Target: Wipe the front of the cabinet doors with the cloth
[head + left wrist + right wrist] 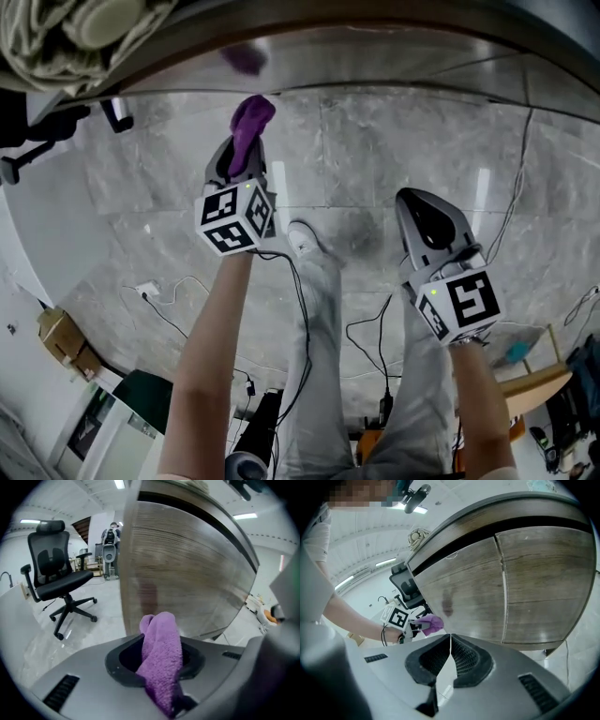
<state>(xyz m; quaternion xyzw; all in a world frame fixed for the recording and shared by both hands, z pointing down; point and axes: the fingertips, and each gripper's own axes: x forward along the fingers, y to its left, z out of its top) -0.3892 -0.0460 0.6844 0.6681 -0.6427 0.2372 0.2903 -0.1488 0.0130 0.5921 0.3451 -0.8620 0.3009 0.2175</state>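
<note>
- While the left gripper's (236,161) fingers (117,667) are clenched on the purple cloth (161,658), the right gripper's (450,651) fingers (469,658) are pressed together with nothing between them.
- A soft lobe of the cloth stands up past the left fingertips, and a tail hangs back down towards the gripper body.
- It looks like thick terry, so I judge it light, limp and easy to squash. It should mould to a flat panel rather than slide over it like something stiff.
- Held by a pinch in its middle, as it is now, the free lobe is the part that would wipe. A deeper hold would leave less loose fabric to flop or pull out under pressure.
- The cloth is raised in front of the left cabinet door (464,588), near its wood-grain face. In the head view its tip and its mirror image in the glossy panel stand apart, so it seems not to touch yet.
- A faint dark patch (447,602) shows on that door; I cannot tell whether it is a mark or a reflection.
- The right cabinet door (543,583) lies beyond a thin vertical seam, facing the idle right gripper.
- An office chair (61,573) stands well off to the left on the marble floor (375,159).
</note>
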